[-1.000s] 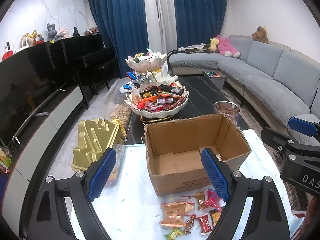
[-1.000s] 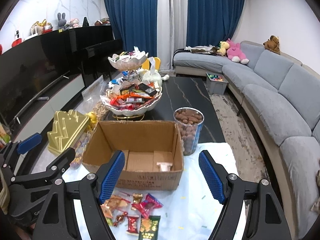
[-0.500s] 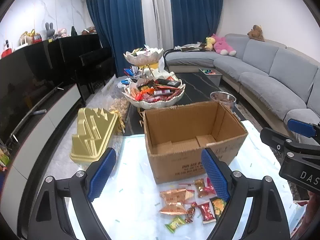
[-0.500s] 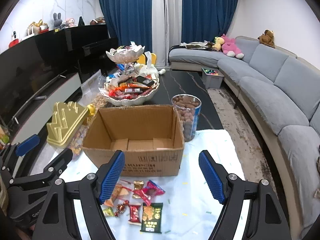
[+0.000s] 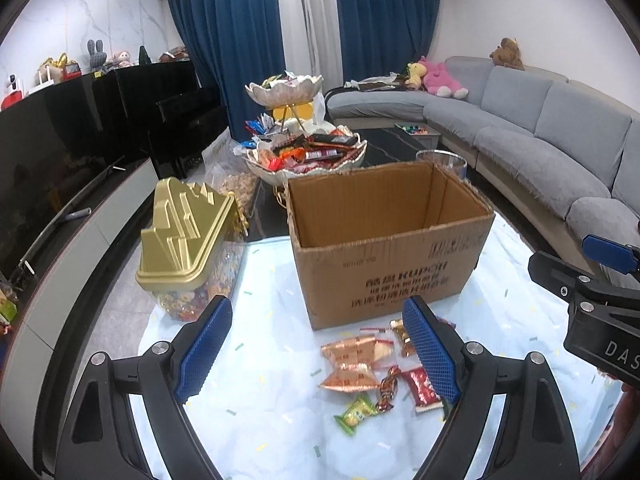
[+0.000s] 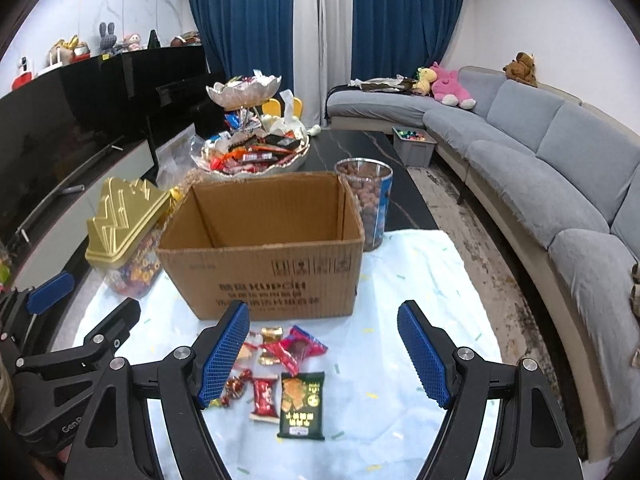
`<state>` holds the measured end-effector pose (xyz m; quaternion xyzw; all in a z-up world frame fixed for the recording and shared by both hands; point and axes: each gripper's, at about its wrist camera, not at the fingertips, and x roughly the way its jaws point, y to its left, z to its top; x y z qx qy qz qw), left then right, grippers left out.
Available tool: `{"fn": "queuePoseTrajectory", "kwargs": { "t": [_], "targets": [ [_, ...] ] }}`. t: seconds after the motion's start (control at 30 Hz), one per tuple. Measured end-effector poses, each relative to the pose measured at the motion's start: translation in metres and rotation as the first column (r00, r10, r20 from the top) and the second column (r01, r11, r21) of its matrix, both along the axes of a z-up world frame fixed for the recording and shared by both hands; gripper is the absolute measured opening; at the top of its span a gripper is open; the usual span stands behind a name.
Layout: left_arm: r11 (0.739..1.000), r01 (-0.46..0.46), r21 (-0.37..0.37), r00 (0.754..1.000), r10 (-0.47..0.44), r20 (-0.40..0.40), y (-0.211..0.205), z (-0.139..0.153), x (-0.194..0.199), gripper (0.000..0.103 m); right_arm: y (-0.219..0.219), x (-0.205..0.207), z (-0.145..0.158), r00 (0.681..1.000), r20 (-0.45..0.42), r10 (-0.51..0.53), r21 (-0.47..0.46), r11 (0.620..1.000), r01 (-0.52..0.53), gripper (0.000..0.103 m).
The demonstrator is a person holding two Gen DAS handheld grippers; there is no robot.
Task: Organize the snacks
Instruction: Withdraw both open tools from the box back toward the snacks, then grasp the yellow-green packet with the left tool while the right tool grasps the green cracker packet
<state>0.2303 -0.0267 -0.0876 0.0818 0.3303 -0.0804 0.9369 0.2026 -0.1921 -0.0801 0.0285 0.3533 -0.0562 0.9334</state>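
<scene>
An open cardboard box (image 5: 384,240) stands on a pale blue cloth (image 5: 272,312); it also shows in the right wrist view (image 6: 264,240). Several loose snack packets (image 5: 372,368) lie on the cloth in front of it, among them a dark green packet (image 6: 302,404) and a red one (image 6: 265,396). My left gripper (image 5: 316,348) is open and empty, above the cloth, just left of the packets. My right gripper (image 6: 322,354) is open and empty, above the packets. Each gripper shows at the edge of the other's view.
A gold-lidded candy jar (image 5: 188,236) stands left of the box. A two-tier snack bowl (image 5: 308,152) and a clear tub of brown snacks (image 6: 366,204) stand behind it. A grey sofa (image 6: 552,168) runs along the right, a black TV unit (image 5: 60,152) along the left.
Both grippers have drawn back and lowered from the box. More of the cloth and the snack packets shows in front, and the box's inner floor is now hidden. Both stay open.
</scene>
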Motion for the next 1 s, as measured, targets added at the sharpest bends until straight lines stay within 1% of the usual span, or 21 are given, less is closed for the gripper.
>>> {"fn": "queuePoseTrajectory", "kwargs": {
  "t": [0.27,0.4,0.5,0.73,1.0],
  "targets": [
    [1.0,0.026,0.015,0.999,-0.025,-0.034,0.001,-0.027,-0.01,0.087,0.007,-0.009,-0.023,1.0,-0.017,-0.002,-0.031,1.0,0.001,0.077],
    [1.0,0.024,-0.009,0.997,-0.025,-0.077,0.007,-0.044,-0.012,0.087,0.01,-0.01,-0.034,0.999,-0.031,-0.018,-0.026,1.0,0.017,0.077],
    [1.0,0.021,-0.019,0.994,-0.023,-0.105,0.011,-0.058,-0.014,0.087,0.014,-0.009,-0.041,0.999,-0.038,-0.018,-0.041,0.999,0.016,0.077],
    [0.999,0.033,-0.022,0.992,-0.036,-0.123,0.015,-0.081,-0.017,0.087,0.018,-0.007,-0.064,0.997,-0.074,-0.014,-0.062,0.998,0.009,0.077],
    [0.997,0.076,-0.021,0.986,-0.078,-0.147,0.017,-0.107,-0.017,0.087,0.024,-0.005,-0.091,0.993,-0.118,-0.014,-0.072,0.997,0.005,0.077]
  ]
}}
